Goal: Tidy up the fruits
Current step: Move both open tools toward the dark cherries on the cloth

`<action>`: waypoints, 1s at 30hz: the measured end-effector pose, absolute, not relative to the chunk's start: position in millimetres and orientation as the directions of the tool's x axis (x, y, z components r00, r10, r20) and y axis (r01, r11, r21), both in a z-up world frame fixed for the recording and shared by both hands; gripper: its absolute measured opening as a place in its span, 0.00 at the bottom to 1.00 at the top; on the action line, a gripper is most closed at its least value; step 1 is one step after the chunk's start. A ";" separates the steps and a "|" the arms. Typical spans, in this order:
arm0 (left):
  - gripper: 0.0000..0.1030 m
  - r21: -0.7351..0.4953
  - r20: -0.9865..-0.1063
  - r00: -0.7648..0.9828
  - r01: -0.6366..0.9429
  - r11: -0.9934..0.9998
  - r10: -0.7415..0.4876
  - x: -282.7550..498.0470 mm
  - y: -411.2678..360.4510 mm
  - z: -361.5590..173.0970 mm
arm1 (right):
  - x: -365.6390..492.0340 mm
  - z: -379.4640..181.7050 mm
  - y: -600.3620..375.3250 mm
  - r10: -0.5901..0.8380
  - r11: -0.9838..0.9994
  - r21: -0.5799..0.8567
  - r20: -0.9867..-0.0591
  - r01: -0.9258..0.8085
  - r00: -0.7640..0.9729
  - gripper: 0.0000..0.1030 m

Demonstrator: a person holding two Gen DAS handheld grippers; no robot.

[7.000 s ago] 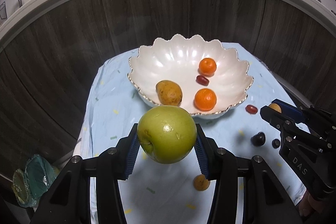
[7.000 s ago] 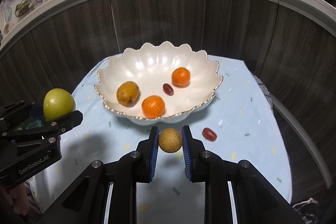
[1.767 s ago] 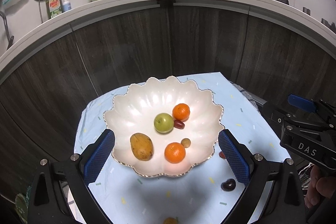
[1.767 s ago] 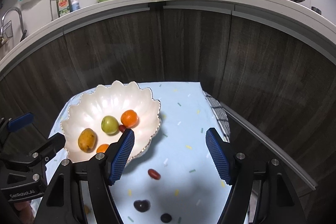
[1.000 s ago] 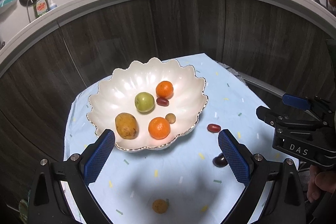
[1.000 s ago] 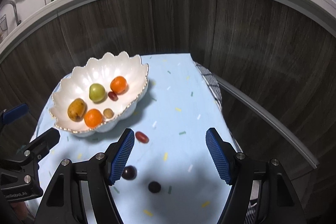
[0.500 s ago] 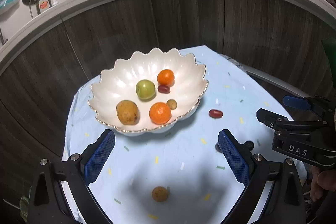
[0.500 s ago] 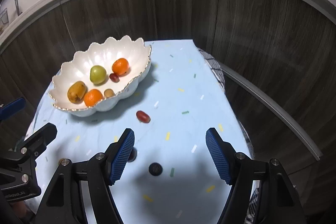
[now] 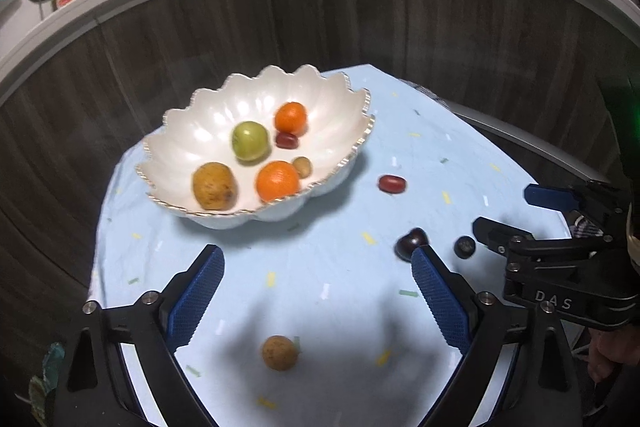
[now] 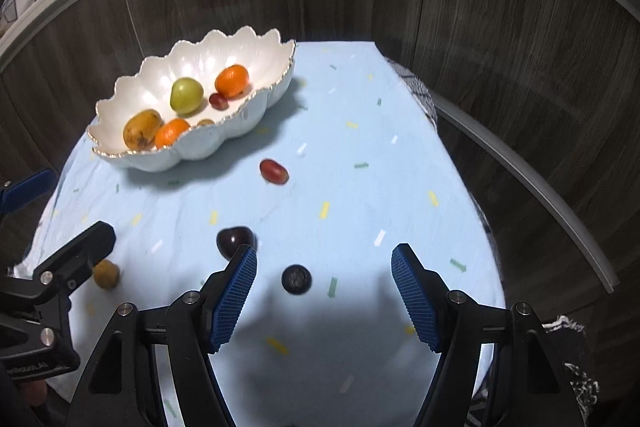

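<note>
One scalloped white bowl with a gold rim (image 9: 340, 163) holds six fruits: two orange tangerines (image 9: 291, 117), one green apple (image 9: 250, 140), one brownish-yellow pear (image 9: 213, 185), one dark red grape (image 9: 287, 140) and one small tan round fruit (image 9: 302, 166). Four fruits lie loose on the pale blue cloth (image 9: 344, 267): one red grape (image 9: 392, 183), one dark purple cherry (image 9: 409, 242), one blackish blueberry (image 9: 464, 247) and one small tan-brown round fruit (image 9: 279, 352).

Both wrist fisheyes angled steeply down, close above the blue tablecloth (image 9: 320, 267), sharing the scalloped bowl (image 9: 192, 131) at upper left, left view nearer it.
</note>
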State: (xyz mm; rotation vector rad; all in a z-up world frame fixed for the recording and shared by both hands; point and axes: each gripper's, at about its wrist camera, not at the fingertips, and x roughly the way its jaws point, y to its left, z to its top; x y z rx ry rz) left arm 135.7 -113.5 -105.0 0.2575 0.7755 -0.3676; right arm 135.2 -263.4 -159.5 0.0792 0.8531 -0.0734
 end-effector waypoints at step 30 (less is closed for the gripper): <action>0.59 0.040 -0.789 0.437 0.738 0.674 -0.432 171.6 -163.0 -159.7 | 151.3 -196.5 -266.0 0.037 0.994 0.092 -0.810 0.065 0.585 0.41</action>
